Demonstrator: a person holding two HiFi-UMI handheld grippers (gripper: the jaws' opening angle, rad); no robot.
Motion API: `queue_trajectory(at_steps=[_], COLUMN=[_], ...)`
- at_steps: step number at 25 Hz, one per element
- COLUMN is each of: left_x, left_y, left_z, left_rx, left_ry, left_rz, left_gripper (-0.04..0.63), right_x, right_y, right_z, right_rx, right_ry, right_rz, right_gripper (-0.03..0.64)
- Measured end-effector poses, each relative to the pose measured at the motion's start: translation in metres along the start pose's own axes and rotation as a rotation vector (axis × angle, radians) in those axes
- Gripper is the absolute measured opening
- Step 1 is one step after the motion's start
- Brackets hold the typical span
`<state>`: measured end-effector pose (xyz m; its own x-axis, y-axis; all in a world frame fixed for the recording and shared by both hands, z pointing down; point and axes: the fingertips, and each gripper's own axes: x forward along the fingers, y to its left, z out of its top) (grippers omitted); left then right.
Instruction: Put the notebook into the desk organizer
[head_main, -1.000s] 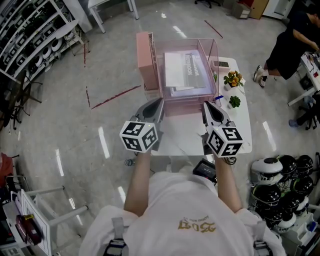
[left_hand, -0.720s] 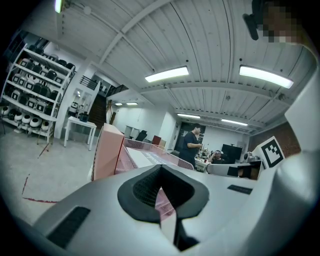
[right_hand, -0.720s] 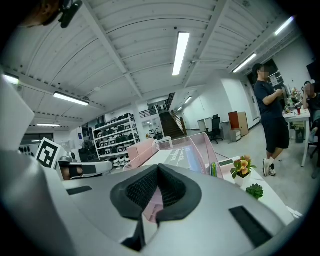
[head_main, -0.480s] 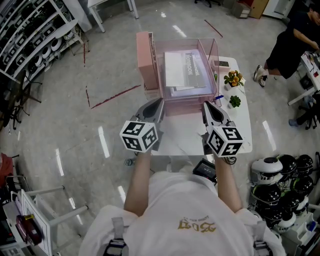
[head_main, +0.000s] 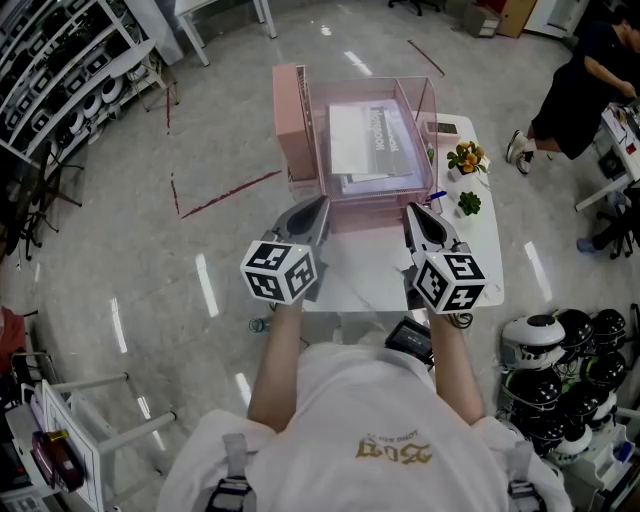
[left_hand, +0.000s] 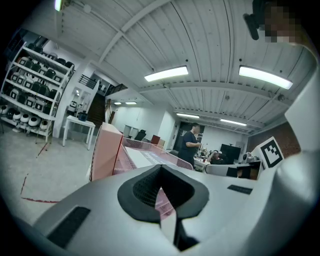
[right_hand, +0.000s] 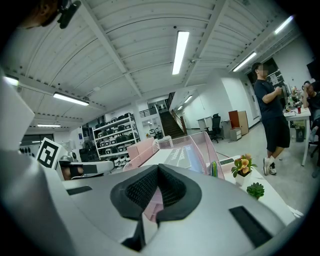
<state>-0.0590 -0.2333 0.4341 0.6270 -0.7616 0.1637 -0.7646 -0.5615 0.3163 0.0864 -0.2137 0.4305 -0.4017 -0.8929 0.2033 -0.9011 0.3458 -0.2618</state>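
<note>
A pink mesh desk organizer (head_main: 296, 122) stands at the far end of the white table (head_main: 365, 282). A white and grey notebook (head_main: 368, 140) lies flat inside it. My left gripper (head_main: 321, 204) hovers just short of the organizer's near left corner, shut and empty. My right gripper (head_main: 411, 210) is level with it at the near right corner, also shut with nothing in it. In the left gripper view the shut left gripper (left_hand: 161, 168) points at the organizer (left_hand: 106, 152). From the right gripper (right_hand: 159, 168), the organizer (right_hand: 212, 150) and notebook (right_hand: 181, 155) lie ahead.
Two small potted plants (head_main: 466, 157) (head_main: 469, 203) and a blue pen (head_main: 436, 196) sit on the table's right side. Helmets (head_main: 560, 365) are stacked on the floor at the right. Shelving (head_main: 60, 70) lines the left. A person (head_main: 585, 80) stands at the far right.
</note>
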Motion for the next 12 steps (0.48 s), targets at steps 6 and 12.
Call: queue_trajectory(at_steps=[6, 12], left_x=[0.0013, -0.0002], left_y=[-0.0008, 0.0011], left_z=[-0.0006, 0.0002], left_rx=[0.002, -0.001], left_ry=[0.0, 0.001], left_rz=[-0.005, -0.005], left_gripper=[0.015, 0.015], right_x=[0.0001, 0.0008], right_y=[-0.0004, 0.0016], right_z=[-0.0001, -0.0009], right_rx=[0.001, 0.009], right_ry=[-0.003, -0.001], right_rz=[0.001, 0.004], right_gripper=[0.011, 0.011])
